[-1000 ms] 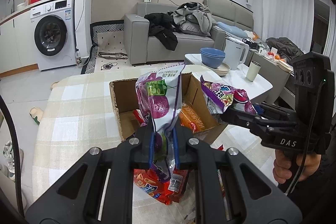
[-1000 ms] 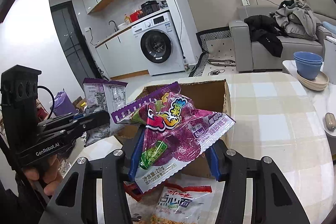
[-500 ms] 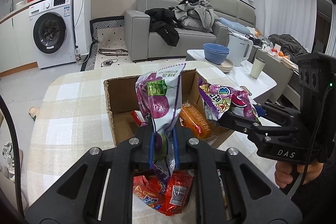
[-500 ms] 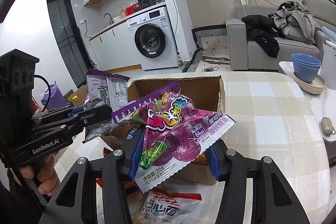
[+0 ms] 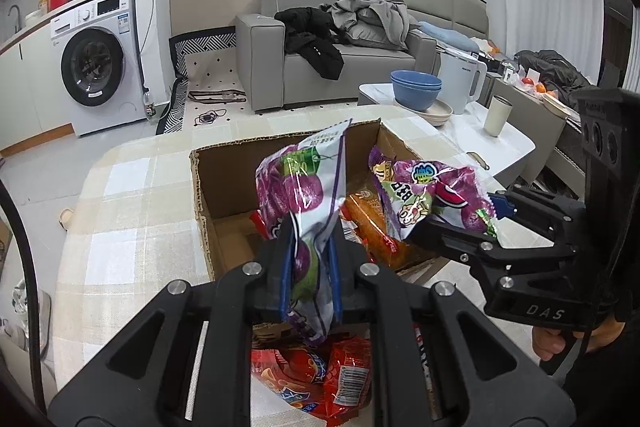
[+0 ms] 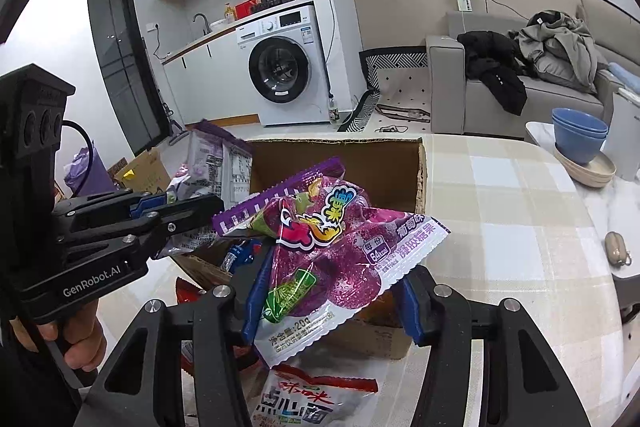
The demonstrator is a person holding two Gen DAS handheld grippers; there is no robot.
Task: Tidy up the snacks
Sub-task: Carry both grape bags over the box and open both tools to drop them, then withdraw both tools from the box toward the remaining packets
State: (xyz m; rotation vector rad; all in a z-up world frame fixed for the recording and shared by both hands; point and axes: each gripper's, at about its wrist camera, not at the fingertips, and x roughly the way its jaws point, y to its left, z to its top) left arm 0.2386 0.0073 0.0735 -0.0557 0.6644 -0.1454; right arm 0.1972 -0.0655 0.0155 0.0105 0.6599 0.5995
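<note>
My left gripper [image 5: 310, 279] is shut on a purple and white snack bag [image 5: 308, 195], held upright over the near edge of an open cardboard box [image 5: 224, 163]. My right gripper [image 6: 330, 301] is shut on a purple candy bag [image 6: 332, 247], held over the same box [image 6: 384, 163]. The right gripper [image 5: 452, 231] and its bag [image 5: 424, 195] show at the right of the left wrist view. The left gripper [image 6: 192, 207] and its bag [image 6: 216, 163] show at the left of the right wrist view. An orange packet [image 5: 372, 223] lies inside the box.
The box stands on a table with a beige checked cloth [image 5: 132, 195]. A red snack bag [image 5: 320, 379] and a white and red noodle snack bag [image 6: 316, 399] lie on the table in front of the box. Blue bowls [image 5: 416, 89], a white kettle [image 5: 460, 83] and a cup [image 5: 496, 115] stand on a side table.
Both grippers have moved forward with their bags, closer to and over the box. The grips have not changed.
</note>
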